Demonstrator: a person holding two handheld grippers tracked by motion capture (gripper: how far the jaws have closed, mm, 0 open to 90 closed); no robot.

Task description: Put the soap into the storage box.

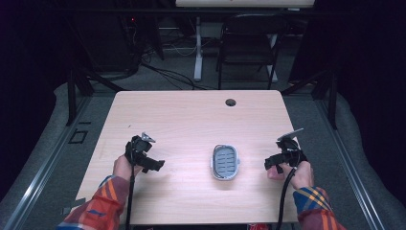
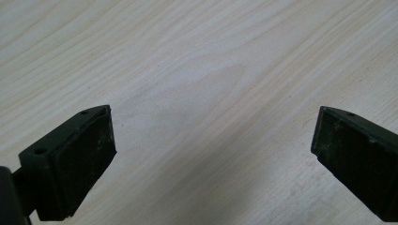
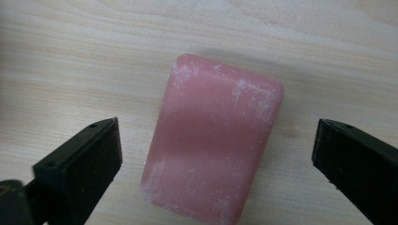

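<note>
Overhead view; two close claw-mounted views

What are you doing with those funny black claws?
A person holds a black two-jaw gripper in each hand over a light wooden table. The right gripper hangs open around a pink rectangular bar of soap, not touching it yet. A grey oval soap dish waits in the middle. The left gripper is open over bare wood.
</note>
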